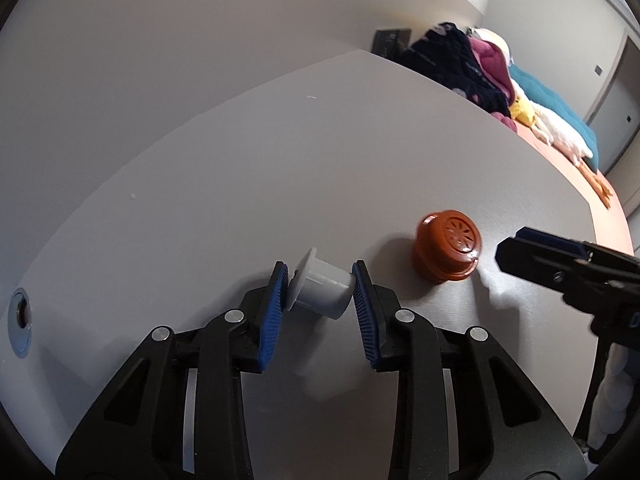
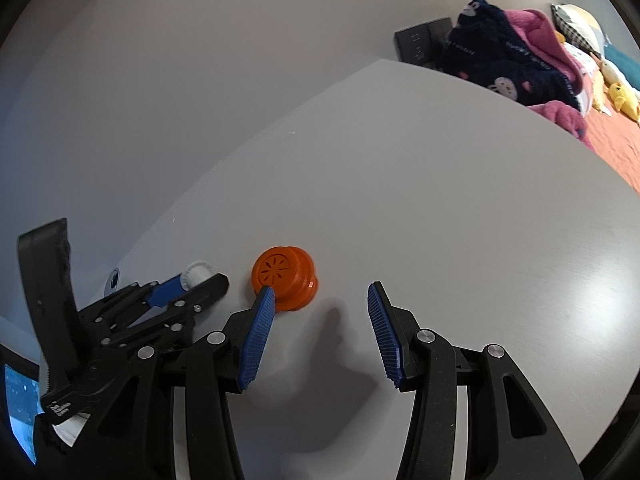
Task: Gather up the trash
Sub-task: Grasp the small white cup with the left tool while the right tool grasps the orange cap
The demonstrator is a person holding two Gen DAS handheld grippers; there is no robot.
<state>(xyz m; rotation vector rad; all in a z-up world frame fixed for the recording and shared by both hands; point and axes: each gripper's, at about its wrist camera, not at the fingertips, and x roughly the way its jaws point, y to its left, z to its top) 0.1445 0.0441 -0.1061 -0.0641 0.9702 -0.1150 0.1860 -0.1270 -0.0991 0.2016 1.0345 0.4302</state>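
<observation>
On the table, view by view.

Left wrist view:
- Left gripper [image 1: 320, 280]: clenched on the white cup [image 1: 318, 293]; both blue pads [image 1: 276, 304] touch its ends.
- White cup: lying on its side between the jaws, flanged rim toward the left pad, resting on the table [image 1: 240, 160].
- Orange cap [image 1: 448, 246]: tilted on the table, just right of the left gripper, apart from it.
- Right gripper [image 1: 536, 254]: reaches in from the right edge, its tip near the orange cap, not touching it.
- Grommet [image 1: 21, 316]: set in the table at the far left.
- Bedding [image 1: 472, 68]: piled beyond the table's far edge.

Right wrist view:
- Right gripper [image 2: 322, 294]: released, jaws apart with nothing between them.
- Orange cap [image 2: 286, 278]: on the table [image 2: 440, 200], beside the left pad's tip; whether they touch I cannot tell.
- Left gripper [image 2: 196, 280]: at lower left, closed around the white cup [image 2: 198, 272].
- Bedding [image 2: 512, 60]: at upper right.
</observation>
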